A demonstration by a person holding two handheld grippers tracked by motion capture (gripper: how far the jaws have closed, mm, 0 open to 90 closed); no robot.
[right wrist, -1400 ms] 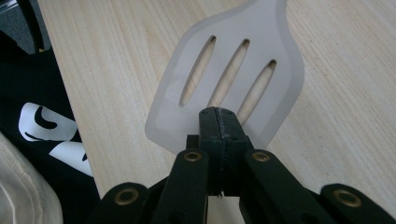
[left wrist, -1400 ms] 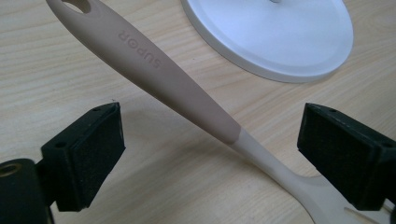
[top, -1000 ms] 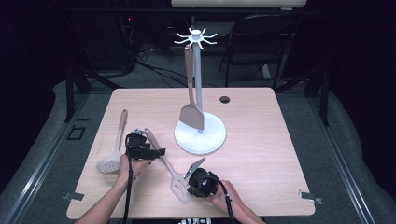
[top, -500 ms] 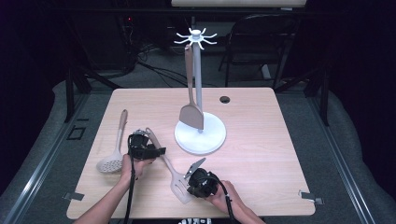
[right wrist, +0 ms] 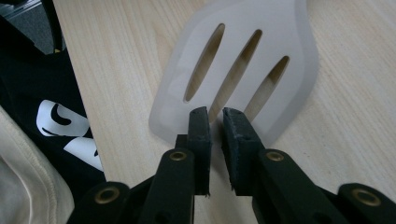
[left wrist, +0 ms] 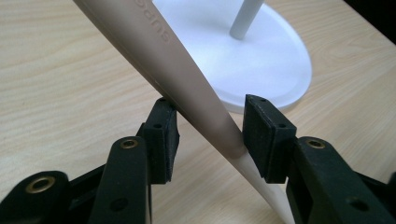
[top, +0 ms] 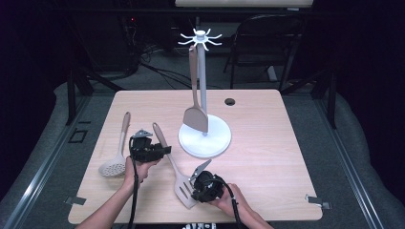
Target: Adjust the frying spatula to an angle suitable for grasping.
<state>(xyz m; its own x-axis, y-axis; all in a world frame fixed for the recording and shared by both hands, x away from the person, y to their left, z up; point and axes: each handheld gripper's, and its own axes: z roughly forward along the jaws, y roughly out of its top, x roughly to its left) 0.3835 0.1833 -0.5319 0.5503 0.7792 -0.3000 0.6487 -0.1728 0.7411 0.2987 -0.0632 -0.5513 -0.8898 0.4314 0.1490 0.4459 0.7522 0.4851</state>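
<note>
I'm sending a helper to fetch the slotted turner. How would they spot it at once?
Start at the white stand mid-table. Toward the near edge lies the slotted turner, its handle slanting between the left gripper fingers and its head at the right gripper. Three long slots mark it; the skimmer has small holes.

You have two spatulas, one slotted (top: 185,191) and one solid (top: 196,118), one skimmer (top: 113,167), one rack (top: 204,138), and two grippers, left (top: 165,150) and right (top: 197,172).
</note>
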